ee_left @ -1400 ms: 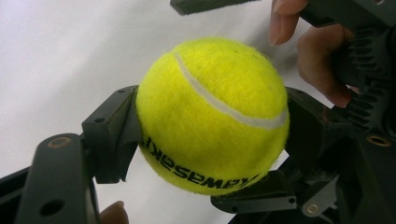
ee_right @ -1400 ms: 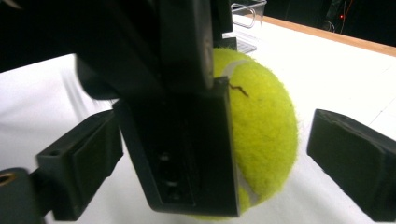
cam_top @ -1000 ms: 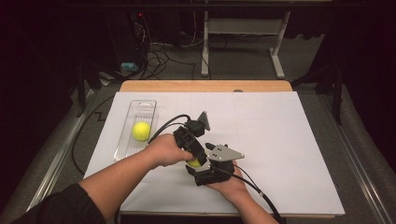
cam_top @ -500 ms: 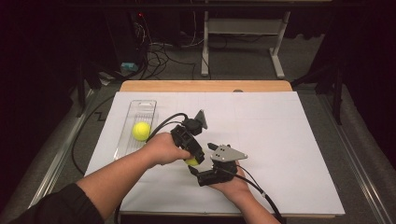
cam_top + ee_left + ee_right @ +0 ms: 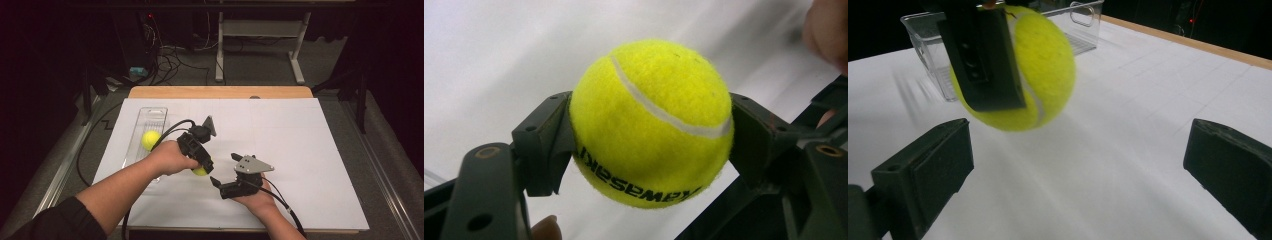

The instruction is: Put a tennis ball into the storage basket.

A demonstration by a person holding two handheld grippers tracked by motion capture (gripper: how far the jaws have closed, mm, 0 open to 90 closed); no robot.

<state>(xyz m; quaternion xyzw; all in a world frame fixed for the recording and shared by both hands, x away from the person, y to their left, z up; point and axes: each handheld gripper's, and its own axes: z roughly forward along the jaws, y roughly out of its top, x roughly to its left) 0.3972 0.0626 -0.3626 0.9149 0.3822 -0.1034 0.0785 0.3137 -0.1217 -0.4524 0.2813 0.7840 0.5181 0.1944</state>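
Two jaws of the left hand-held gripper (image 5: 649, 150) clamp a tennis ball (image 5: 651, 122); the right hand-held gripper (image 5: 1078, 165) gapes wide, empty.

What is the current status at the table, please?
Left hand-held gripper shut on tennis ball, lifted. Right hand-held gripper open, empty. Second ball in clear bin. Path to bin unobstructed.

Two tennis balls (image 5: 150, 139) (image 5: 200, 171), one clear bin (image 5: 150, 118)

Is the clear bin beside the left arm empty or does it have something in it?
Not empty: the high view shows one yellow ball lying inside the clear bin.
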